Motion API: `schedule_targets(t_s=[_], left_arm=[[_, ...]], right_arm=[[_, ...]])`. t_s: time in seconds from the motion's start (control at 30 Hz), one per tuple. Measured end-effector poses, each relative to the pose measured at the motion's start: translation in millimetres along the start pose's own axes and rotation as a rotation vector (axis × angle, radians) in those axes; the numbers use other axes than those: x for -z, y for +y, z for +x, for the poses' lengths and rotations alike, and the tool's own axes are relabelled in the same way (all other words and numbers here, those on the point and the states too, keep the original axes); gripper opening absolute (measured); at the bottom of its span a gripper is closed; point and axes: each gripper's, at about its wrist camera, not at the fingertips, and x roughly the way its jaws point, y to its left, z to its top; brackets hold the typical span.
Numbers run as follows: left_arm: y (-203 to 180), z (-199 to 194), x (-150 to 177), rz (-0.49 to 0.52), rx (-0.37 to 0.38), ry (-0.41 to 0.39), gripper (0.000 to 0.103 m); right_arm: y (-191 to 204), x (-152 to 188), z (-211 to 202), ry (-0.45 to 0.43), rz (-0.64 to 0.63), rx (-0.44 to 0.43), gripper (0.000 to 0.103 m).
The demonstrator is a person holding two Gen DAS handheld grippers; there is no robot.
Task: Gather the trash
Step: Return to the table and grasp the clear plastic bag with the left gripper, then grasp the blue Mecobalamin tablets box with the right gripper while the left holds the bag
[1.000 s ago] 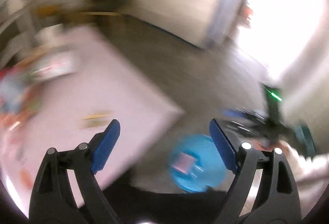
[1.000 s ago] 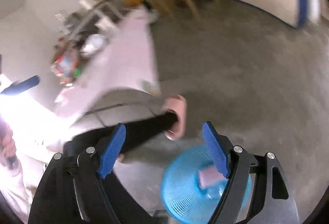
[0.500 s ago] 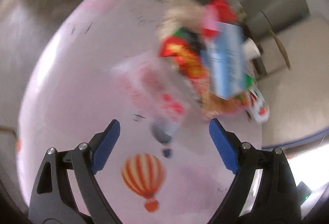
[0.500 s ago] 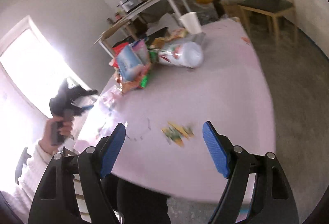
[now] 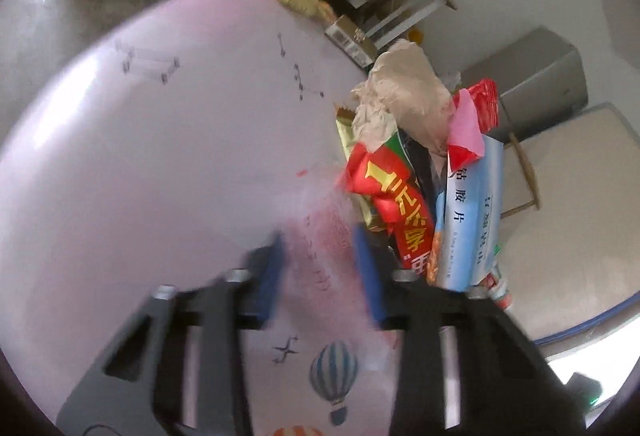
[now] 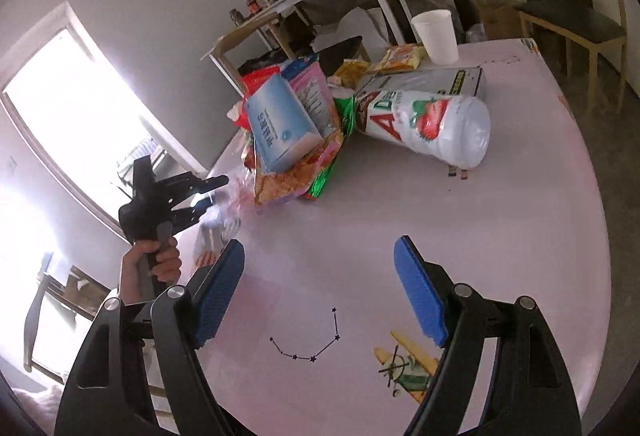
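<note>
Pink tabletop (image 5: pixel 160 155) fills the left wrist view, bare and open to the left of the fingers and far ahead of them, up to its curved far edge. The left gripper (image 5: pixel 318 236) is smeared by motion. Its jaws have just been closing and stand narrow, with a clear wrapper (image 5: pixel 320 268) printed in red lying between them (whether the pads already press on it cannot be told through the blur). Just right of the right finger rises the trash heap: a red snack packet (image 5: pixel 396 203) nearest, a blue-and-white box (image 5: pixel 468 228) beyond it to the right, and a crumpled brown paper bag (image 5: pixel 404 95) further ahead. The table's edge runs close behind the heap, so there is little room on that side.

In the right wrist view, the right gripper (image 6: pixel 320 252) hangs over the table (image 6: pixel 520 236) with its jaws wide and nothing between them. Open cloth lies ahead of both fingers. The heap, topped by the blue box (image 6: pixel 280 127), sits well ahead and left of the left finger. A strawberry drink bottle (image 6: pixel 432 127) lies on its side ahead of the right finger, with a white paper cup (image 6: pixel 436 35) upright behind it. Far left, a hand (image 6: pixel 156 264) holds the left gripper (image 6: pixel 220 191), and the wrapper (image 6: pixel 230 203) is at its tips near the table's left edge.
</note>
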Motion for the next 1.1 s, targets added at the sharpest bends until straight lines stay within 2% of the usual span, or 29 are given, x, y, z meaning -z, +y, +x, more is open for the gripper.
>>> schedule_targets(t_s=[0.03, 0.1, 0.23, 0.27, 0.33, 0.5, 0.63, 0.67, 0.73, 0.83, 0.87, 0.93, 1.1], left_arm=[[6, 5, 0, -0.044, 0.021, 0.015, 0.001], [15, 9, 3, -0.102, 0.059, 0.008, 0.000], [13, -8, 10, -0.073, 0.026, -0.021, 0.000], [14, -15, 12, -0.064, 0.019, -0.016, 0.000], [16, -27, 17, -0.050, -0.011, -0.014, 0.000], [22, -63, 23, 0.008, -0.055, -0.048, 0.000], [18, -79, 18, 0.061, -0.067, -0.076, 0.000], [18, -83, 19, 0.068, -0.057, -0.079, 0.000], [17, -85, 18, 0.079, -0.043, -0.081, 0.000], [11, -89, 19, 0.101, -0.030, -0.089, 0.000], [10, -90, 19, 0.106, -0.024, -0.089, 0.000], [7, -91, 20, 0.113, -0.016, -0.084, 0.000], [-9, -94, 23, 0.170, -0.031, -0.097, 0.000]], right_arm=[[2, 2, 0, 0.006, 0.000, -0.002, 0.075], [5, 3, 0, 0.012, -0.003, 0.009, 0.075], [14, 2, -8, 0.002, -0.043, 0.031, 0.075], [21, -1, -7, 0.000, -0.080, 0.017, 0.080], [32, -8, 1, -0.007, -0.160, 0.004, 0.082], [84, -46, 58, -0.002, -0.403, 0.087, 0.094], [115, -78, 112, -0.064, -0.543, 0.163, 0.097], [120, -87, 134, -0.046, -0.576, 0.231, 0.097], [122, -100, 170, 0.036, -0.585, 0.312, 0.097], [115, -111, 211, 0.130, -0.562, 0.373, 0.096], [111, -113, 220, 0.144, -0.544, 0.406, 0.090], [105, -113, 227, 0.176, -0.512, 0.386, 0.071], [100, -110, 202, 0.099, -0.454, 0.358, 0.070]])
